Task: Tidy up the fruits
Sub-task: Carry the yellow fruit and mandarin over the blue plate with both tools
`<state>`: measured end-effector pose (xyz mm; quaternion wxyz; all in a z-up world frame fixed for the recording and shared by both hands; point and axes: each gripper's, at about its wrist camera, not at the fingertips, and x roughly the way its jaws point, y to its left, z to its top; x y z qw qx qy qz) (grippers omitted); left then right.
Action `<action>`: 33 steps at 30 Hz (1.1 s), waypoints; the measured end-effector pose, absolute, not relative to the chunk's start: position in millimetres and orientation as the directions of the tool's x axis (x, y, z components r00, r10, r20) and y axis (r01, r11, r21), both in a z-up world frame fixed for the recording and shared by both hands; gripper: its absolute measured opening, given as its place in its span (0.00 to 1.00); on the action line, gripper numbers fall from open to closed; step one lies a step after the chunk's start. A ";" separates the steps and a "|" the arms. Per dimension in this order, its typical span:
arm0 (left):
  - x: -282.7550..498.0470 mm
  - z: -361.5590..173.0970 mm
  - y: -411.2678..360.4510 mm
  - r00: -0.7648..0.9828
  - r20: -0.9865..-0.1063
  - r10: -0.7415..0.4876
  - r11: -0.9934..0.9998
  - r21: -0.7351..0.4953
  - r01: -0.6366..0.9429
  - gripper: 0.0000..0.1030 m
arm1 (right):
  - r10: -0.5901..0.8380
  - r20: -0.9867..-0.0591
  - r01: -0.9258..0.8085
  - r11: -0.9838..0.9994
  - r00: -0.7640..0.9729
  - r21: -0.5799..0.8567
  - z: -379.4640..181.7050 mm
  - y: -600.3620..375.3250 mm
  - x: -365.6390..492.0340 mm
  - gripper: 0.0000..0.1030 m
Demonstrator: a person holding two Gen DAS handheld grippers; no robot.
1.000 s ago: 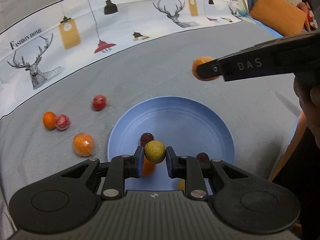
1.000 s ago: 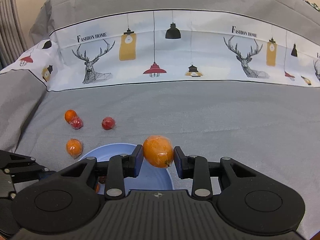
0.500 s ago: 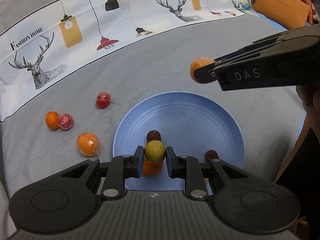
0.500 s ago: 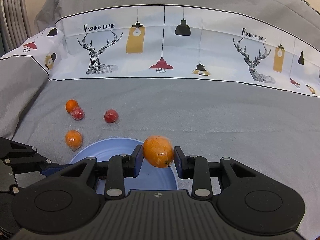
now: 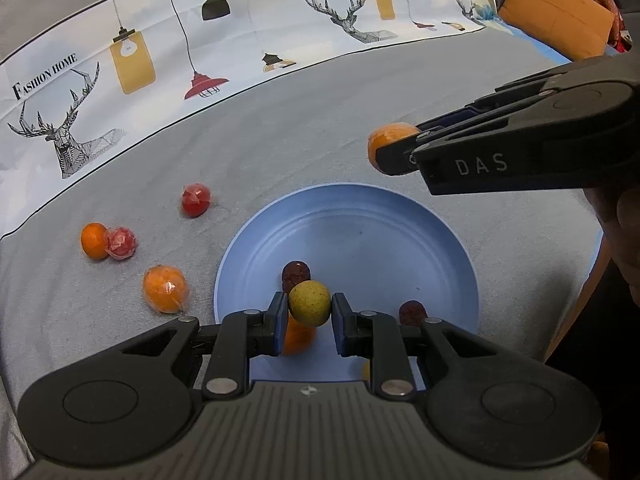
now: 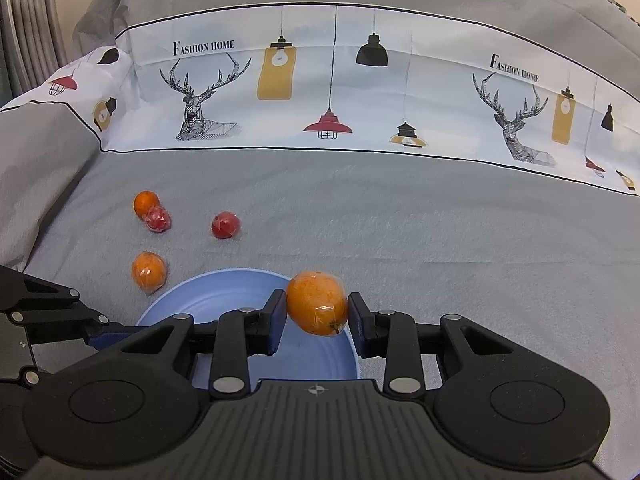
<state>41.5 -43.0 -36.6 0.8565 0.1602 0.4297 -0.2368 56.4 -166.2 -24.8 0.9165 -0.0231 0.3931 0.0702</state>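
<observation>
Left claw [image 5: 310, 308] is clamped on a small yellow-green fruit [image 5: 309, 303], hanging low over the blue plate [image 5: 360, 236] where two dark fruits and an orange one already sit. Right claw [image 6: 316, 316] is pinching a wrapped orange [image 6: 317, 303] above the plate's far edge. Four more fruits lie on the grey cloth [image 6: 440, 240] left of the plate.

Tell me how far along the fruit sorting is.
Done: the plate holds two dark fruits and an orange one.
In hand: the left gripper holds a yellow fruit above the plate; the right gripper holds an orange over its rim.
Left: two oranges and two red fruits on the cloth.
</observation>
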 end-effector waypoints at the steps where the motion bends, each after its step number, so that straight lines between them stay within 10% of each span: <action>1: 41.3 -36.5 -43.2 0.519 -0.811 -0.269 0.836 0.071 0.544 0.24 | 0.110 -0.723 -0.148 0.989 0.682 0.011 -24.9 -165.7 56.0 0.34; 33: 39.1 -30.4 -43.9 0.528 -0.781 -0.333 0.834 0.017 0.551 0.24 | 0.109 -0.739 -0.175 0.984 0.665 -0.012 -30.0 -158.1 59.0 0.34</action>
